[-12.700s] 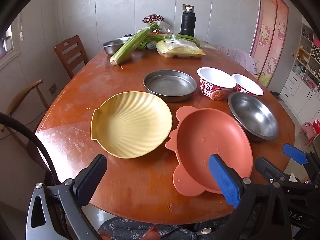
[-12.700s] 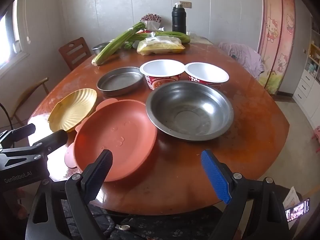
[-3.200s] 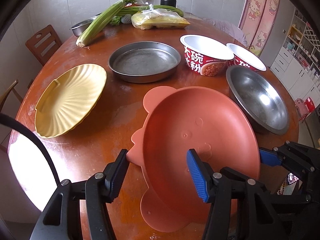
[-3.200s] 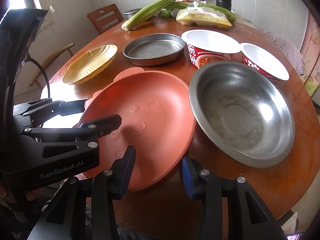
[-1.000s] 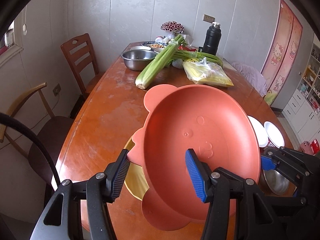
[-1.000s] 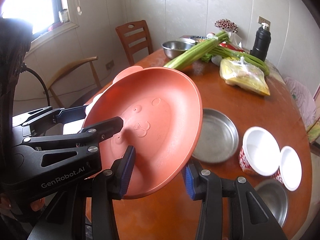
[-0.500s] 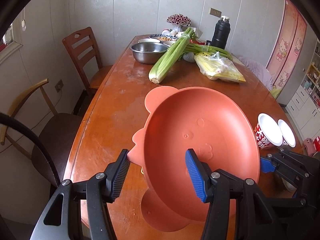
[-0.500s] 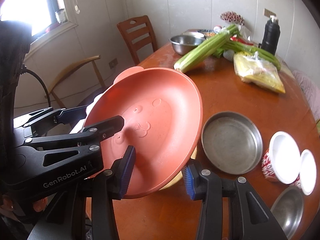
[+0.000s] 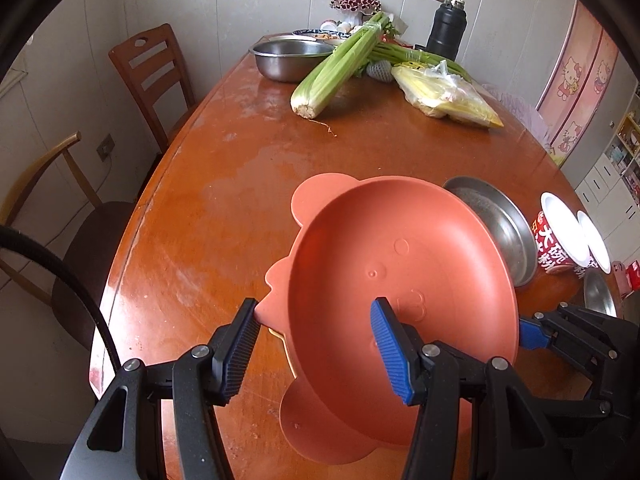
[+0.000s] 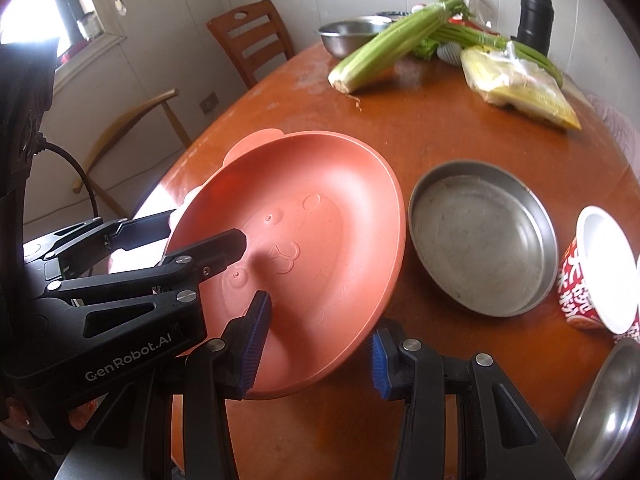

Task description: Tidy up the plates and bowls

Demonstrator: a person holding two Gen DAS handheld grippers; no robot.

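An orange bear-shaped plate (image 9: 400,264) (image 10: 304,240) hangs tilted just above the table's near left part, held by both grippers. My left gripper (image 9: 316,350) is shut on its left rim, one pad outside by the ear and the blue pad inside. My right gripper (image 10: 316,354) is shut on its near right rim. Only a thin edge of the yellow shell plate (image 9: 280,335) shows under the orange plate. To the right lie a flat steel pan (image 10: 480,240) (image 9: 500,224), two red noodle bowls (image 10: 600,268) and a steel bowl (image 10: 612,412).
At the table's far end lie celery (image 9: 340,68), a bag of corn (image 9: 448,96), another steel bowl (image 9: 292,58) and a black flask (image 9: 446,36). Two wooden chairs (image 9: 152,76) stand along the left table edge (image 9: 132,240). Bare wood lies between the plate and the celery.
Both grippers have sunk toward the table with the orange plate still held. The yellow plate is now almost fully covered, and the steel pan has come into the left wrist view.
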